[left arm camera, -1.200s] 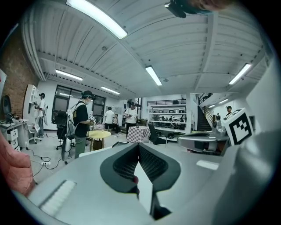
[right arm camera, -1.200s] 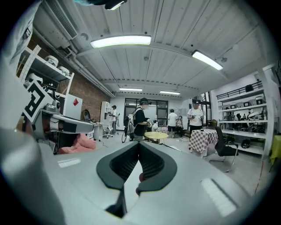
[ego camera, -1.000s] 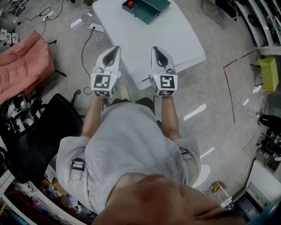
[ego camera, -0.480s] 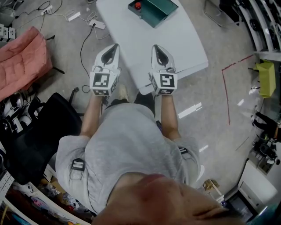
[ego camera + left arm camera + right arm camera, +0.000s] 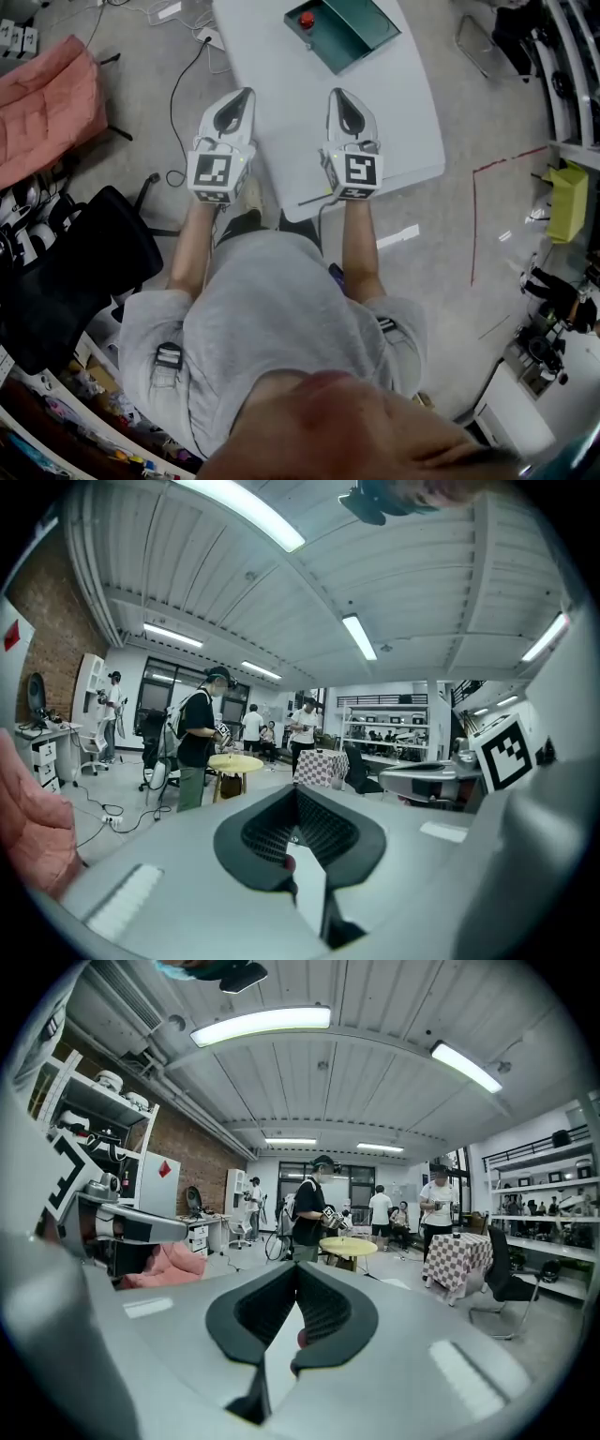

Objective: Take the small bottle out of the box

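Observation:
A green open box lies at the far end of the white table, and a small bottle with a red cap lies inside at its left end. My left gripper and right gripper are held side by side over the table's near part, well short of the box. Both point away from me. In the left gripper view the left gripper has its jaws together with nothing held. The right gripper looks the same in its own view.
A pink cloth and a black chair are on the floor at left, with cables and a power strip beside the table. Red tape marks the floor at right. Several people stand around a yellow round table.
Both grippers have moved forward, from the table's near edge to over its near part. The box and bottle now sit lower in the head view.

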Action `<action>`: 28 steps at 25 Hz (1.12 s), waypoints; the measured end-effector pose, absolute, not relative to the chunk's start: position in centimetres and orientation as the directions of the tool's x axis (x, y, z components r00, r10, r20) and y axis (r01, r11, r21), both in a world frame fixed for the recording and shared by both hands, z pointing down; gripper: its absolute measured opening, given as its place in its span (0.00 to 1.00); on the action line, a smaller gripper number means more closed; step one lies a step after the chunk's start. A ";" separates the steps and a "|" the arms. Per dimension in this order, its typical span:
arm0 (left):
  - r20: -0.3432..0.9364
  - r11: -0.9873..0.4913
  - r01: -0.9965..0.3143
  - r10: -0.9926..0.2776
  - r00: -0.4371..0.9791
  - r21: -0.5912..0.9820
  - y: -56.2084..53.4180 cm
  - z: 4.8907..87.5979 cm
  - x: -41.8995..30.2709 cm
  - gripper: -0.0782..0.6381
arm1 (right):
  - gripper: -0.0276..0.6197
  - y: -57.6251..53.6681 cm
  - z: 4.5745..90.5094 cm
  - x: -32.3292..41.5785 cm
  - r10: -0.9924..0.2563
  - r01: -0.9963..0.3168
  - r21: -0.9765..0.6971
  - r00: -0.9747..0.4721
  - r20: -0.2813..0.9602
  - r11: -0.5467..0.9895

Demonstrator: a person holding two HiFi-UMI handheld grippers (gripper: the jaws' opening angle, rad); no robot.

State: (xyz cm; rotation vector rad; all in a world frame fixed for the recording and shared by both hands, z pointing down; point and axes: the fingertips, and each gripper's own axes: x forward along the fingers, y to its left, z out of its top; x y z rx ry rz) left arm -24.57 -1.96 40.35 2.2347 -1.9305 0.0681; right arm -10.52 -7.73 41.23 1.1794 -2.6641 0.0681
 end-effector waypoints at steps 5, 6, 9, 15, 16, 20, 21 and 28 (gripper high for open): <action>0.171 -0.085 -0.990 -0.980 0.103 0.110 -5.6 41.7 -24.9 0.13 | 0.05 -12.5 42.0 -10.8 -0.698 -0.710 0.042 -0.677 0.235 0.703; 0.172 -0.077 -0.991 -0.980 0.095 0.109 -6.3 41.9 -24.8 0.13 | 0.05 -13.4 42.3 -11.0 -0.689 -0.701 0.042 -0.685 0.236 0.712; 0.178 -0.064 -0.992 -0.981 0.083 0.111 -8.3 42.7 -24.4 0.13 | 0.05 -15.8 43.4 -11.3 -0.664 -0.676 0.044 -0.707 0.242 0.735; 0.203 -0.048 -0.995 -0.977 0.066 0.091 -11.7 45.8 -24.2 0.13 | 0.05 -19.6 47.0 -12.9 -0.619 -0.637 0.032 -0.734 0.278 0.770; 0.206 -0.041 -0.995 -0.977 0.060 0.092 -12.2 46.3 -24.3 0.13 | 0.05 -20.1 47.7 -13.1 -0.612 -0.631 0.033 -0.737 0.287 0.775; 0.219 -0.011 -0.995 -0.975 0.033 0.102 -13.9 48.0 -24.6 0.13 | 0.05 -21.9 50.1 -14.1 -0.577 -0.602 0.020 -0.754 0.315 0.798; 0.222 -0.003 -0.995 -0.975 0.026 0.104 -14.3 48.4 -24.6 0.13 | 0.05 -22.4 50.5 -14.3 -0.569 -0.596 0.016 -0.759 0.317 0.803; 0.244 0.032 -0.993 -0.970 -0.004 0.113 -16.6 50.5 -25.2 0.13 | 0.05 -24.6 52.3 -15.8 -0.529 -0.555 0.016 -0.783 0.327 0.832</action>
